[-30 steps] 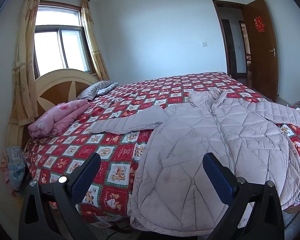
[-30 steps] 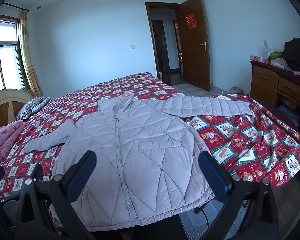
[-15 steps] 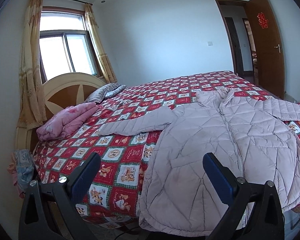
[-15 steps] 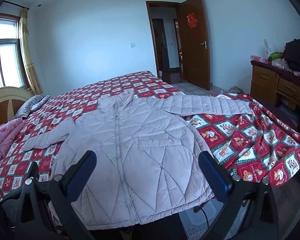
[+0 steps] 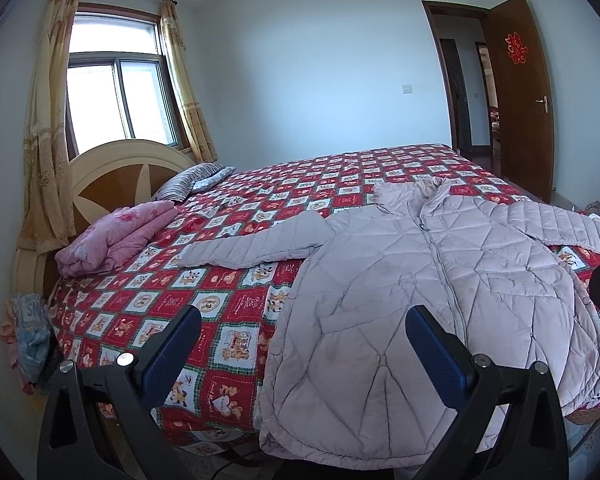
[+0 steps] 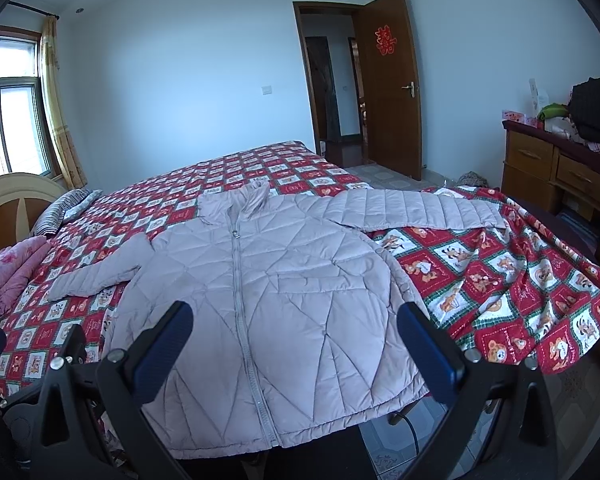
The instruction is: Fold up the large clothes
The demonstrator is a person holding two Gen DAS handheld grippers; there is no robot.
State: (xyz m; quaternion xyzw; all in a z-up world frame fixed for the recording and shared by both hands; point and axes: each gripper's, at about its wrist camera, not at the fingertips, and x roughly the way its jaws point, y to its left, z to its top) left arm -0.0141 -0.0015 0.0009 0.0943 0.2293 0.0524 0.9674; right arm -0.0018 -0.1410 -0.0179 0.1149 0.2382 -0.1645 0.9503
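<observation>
1. A pale quilted jacket (image 6: 260,300) lies face up on the bed (image 6: 480,280), zipped, collar toward the far side, hem hanging over the near edge.
2. Both sleeves are spread out: one (image 5: 256,246) reaches toward the headboard (image 5: 112,176), the other (image 6: 416,210) toward the dresser (image 6: 540,168).
3. The left gripper (image 5: 302,354) hovers off the near edge of the bed, jaws spread wide, holding nothing; the jacket's hem corner shows between its fingers.
4. The right gripper (image 6: 294,350) also hangs short of the hem, jaws wide apart and empty, with the zip running between its fingers.
5. A folded pink quilt (image 5: 116,236) and a striped pillow (image 5: 192,176) lie by the headboard, well apart from the jacket.
6. The door (image 6: 392,80) stands open in the far wall.
</observation>
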